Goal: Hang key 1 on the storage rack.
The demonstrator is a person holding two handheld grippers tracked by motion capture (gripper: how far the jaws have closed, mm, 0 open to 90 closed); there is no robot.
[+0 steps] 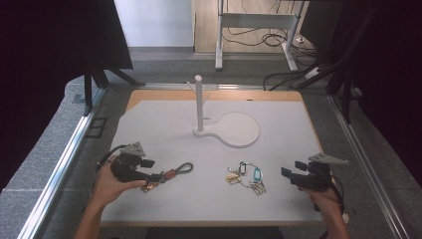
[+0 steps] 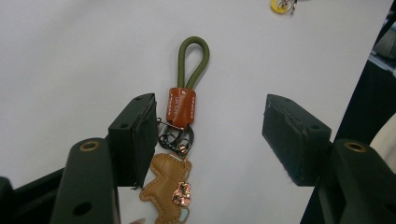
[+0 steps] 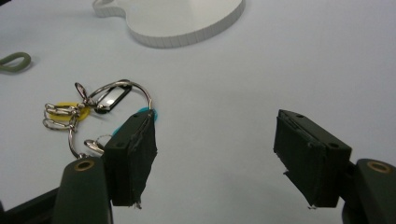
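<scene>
Keychain (image 2: 181,135) lies lengthwise between the open, empty left tongs (image 2: 210,135), its green loop (image 2: 193,60) pointing away; right tongs (image 3: 215,154), also open, stand well apart.

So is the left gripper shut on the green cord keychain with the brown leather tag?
Open. The left gripper stands wide, and the green cord keychain lies flat between the jaws, unpressed.

Grey carpet floor (image 1: 45,149), white desk frame (image 1: 256,22), tangled cables (image 1: 263,37).

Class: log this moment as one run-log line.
left gripper: open, over keychain | right gripper: open, beside key bunch | stand: bare
</scene>
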